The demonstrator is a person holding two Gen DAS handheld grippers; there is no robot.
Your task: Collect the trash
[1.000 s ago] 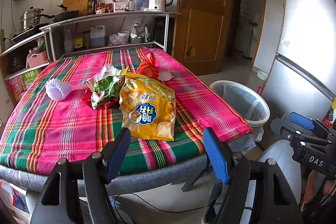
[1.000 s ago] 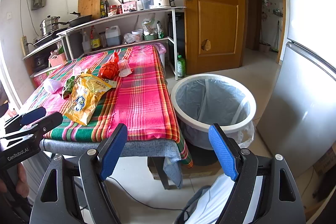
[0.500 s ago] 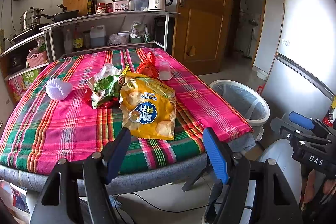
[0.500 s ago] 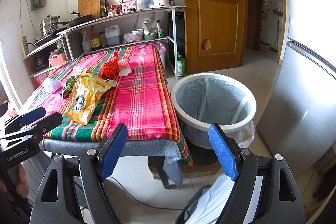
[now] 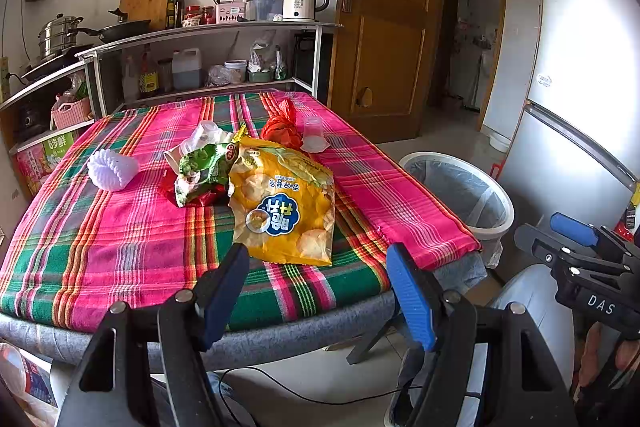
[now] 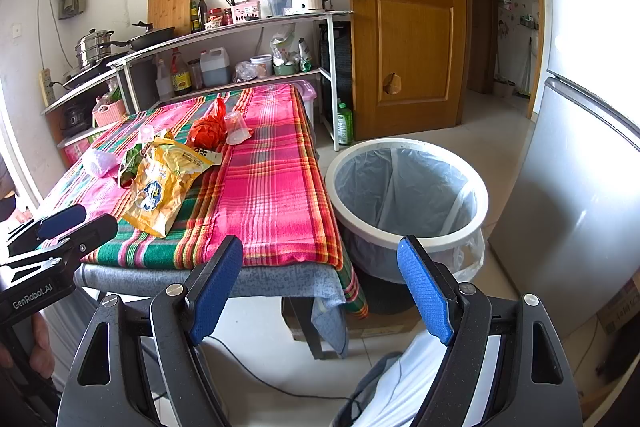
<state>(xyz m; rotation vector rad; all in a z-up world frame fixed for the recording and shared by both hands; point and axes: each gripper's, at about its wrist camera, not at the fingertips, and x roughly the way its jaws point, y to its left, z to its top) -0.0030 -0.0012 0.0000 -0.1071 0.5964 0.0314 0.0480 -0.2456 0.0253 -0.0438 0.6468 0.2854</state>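
Note:
Trash lies on the plaid tablecloth: a yellow chip bag (image 5: 286,201) (image 6: 162,183), a green snack bag (image 5: 200,169), a red plastic bag (image 5: 282,127) (image 6: 208,131), a clear plastic cup (image 5: 314,139) (image 6: 236,129) and a white foam piece (image 5: 112,169). A white lined trash bin (image 5: 466,191) (image 6: 404,203) stands on the floor right of the table. My left gripper (image 5: 318,293) is open and empty, short of the table's near edge. My right gripper (image 6: 320,287) is open and empty, off the table's corner, near the bin.
The table (image 5: 100,227) is backed by metal shelves (image 5: 208,31) with a kettle, pots and bottles. A wooden door (image 6: 404,27) and a silver fridge (image 6: 580,167) stand to the right. A cardboard box (image 6: 372,323) sits under the table.

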